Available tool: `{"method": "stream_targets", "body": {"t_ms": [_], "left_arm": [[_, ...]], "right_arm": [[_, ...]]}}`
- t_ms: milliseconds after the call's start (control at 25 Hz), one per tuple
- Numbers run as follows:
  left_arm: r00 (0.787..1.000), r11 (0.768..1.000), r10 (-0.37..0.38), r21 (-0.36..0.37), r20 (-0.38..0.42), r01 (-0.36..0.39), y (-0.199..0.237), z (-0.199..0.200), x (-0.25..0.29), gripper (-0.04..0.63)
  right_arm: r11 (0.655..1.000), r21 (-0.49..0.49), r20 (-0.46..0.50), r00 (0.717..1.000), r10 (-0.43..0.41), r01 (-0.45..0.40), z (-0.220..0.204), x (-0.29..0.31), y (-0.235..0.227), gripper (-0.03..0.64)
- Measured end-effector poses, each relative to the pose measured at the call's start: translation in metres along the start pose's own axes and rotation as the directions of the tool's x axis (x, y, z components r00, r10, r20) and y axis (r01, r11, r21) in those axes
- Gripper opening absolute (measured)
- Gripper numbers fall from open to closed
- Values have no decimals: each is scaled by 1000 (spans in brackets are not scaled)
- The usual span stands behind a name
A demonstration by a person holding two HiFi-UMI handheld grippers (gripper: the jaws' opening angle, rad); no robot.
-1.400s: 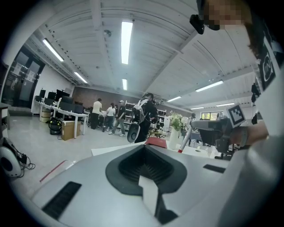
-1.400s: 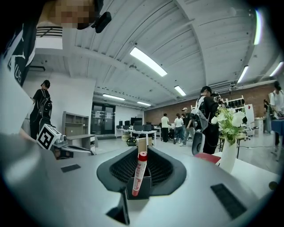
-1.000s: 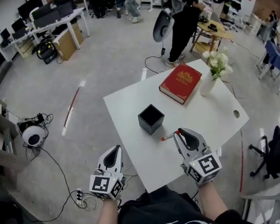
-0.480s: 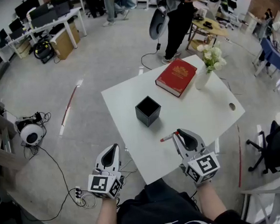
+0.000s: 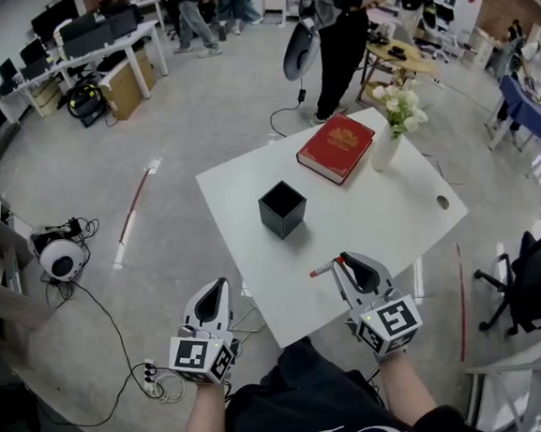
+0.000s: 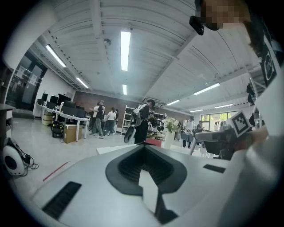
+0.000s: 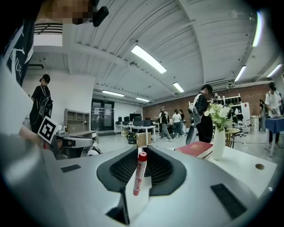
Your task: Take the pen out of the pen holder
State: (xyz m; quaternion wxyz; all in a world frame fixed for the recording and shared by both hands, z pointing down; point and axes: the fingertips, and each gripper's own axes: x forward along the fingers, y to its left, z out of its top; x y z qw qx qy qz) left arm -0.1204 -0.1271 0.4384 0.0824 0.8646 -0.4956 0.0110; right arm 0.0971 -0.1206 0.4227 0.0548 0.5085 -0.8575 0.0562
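One black pen holder (image 5: 282, 209) on the white tabletop (image 5: 240, 194), open top up, interior dark. One pen (image 5: 322, 269) is outside it, toward 5 o'clock, clamped in the right gripper (image 5: 342, 262) jaws. Its long axis lies crosswise to them, red cap toward 9 o'clock. Left gripper (image 5: 222, 288): jaws together, empty. One vase (image 5: 384, 149) holds white flowers (image 5: 400, 105). One red book (image 5: 337, 148).

Red-capped pen (image 7: 139, 175); black pen holder (image 5: 282, 209); red book (image 5: 336, 148); white table (image 5: 374, 220).

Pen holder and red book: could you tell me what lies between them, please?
Nothing: the head view shows only bare table between the pen holder and the red book.
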Motion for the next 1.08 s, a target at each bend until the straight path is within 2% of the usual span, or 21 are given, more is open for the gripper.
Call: {"method": "stream_targets", "body": {"t_ms": [440,1080], "left_arm": [[1000,1000,8,13,24,-8,-10,4,-10,5],[999,999,-32,26,32,31,-30,7,-20,5]], "right_arm": [[1000,-5,7,1000,-2,2,-6,-20,3,74],[999,9,28,999,-36,36,-8,-50,6,74]]}}
